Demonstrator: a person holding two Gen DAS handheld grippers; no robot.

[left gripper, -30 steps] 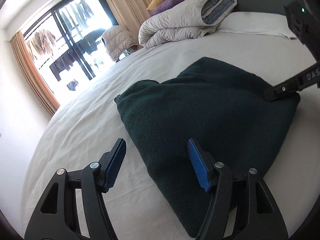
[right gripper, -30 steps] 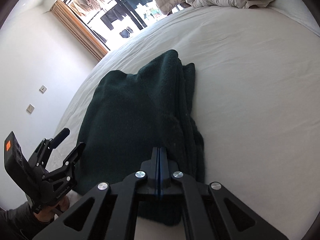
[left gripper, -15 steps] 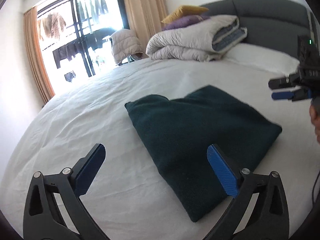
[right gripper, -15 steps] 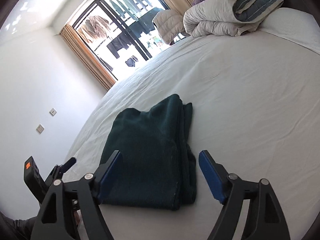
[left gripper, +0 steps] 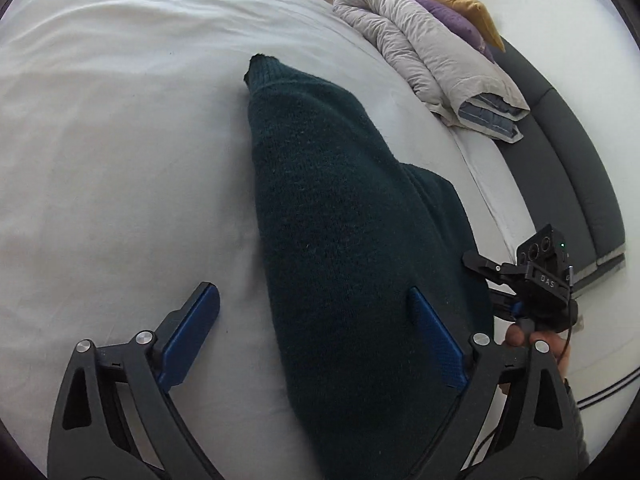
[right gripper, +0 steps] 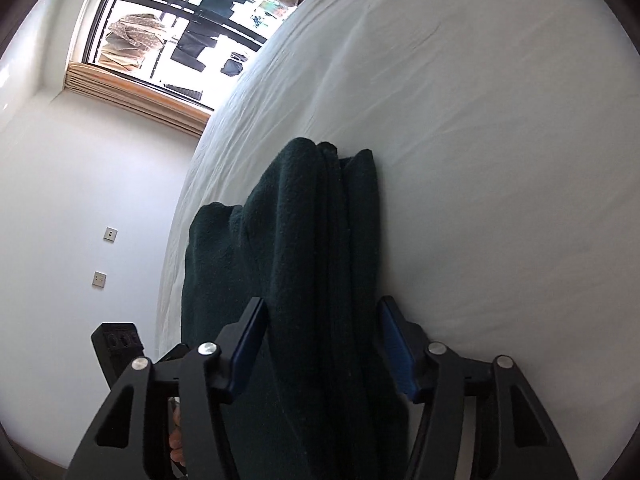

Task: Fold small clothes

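Note:
A folded dark green knit garment (left gripper: 340, 220) lies on the white bed sheet (left gripper: 120, 140). My left gripper (left gripper: 316, 340) is open, its jaws straddling the garment's near edge, one pad over the sheet and one over the cloth. My right gripper (right gripper: 320, 348) is open, its blue pads on either side of the garment's stacked folded edge (right gripper: 320, 240). The right gripper also shows in the left wrist view (left gripper: 532, 280) at the garment's far right end. The left gripper's body shows in the right wrist view (right gripper: 118, 344) at lower left.
A rolled grey duvet (left gripper: 424, 60) with purple and yellow pillows (left gripper: 468, 12) lies by the dark headboard (left gripper: 576, 168). A window with hanging clothes (right gripper: 172, 28) and a white wall with sockets (right gripper: 104, 256) are beyond the bed's edge.
Both grippers have dropped back down close to the garment and tilted. The right gripper, shut on the cloth a second ago and then opened and lifted, now straddles the folded edge.

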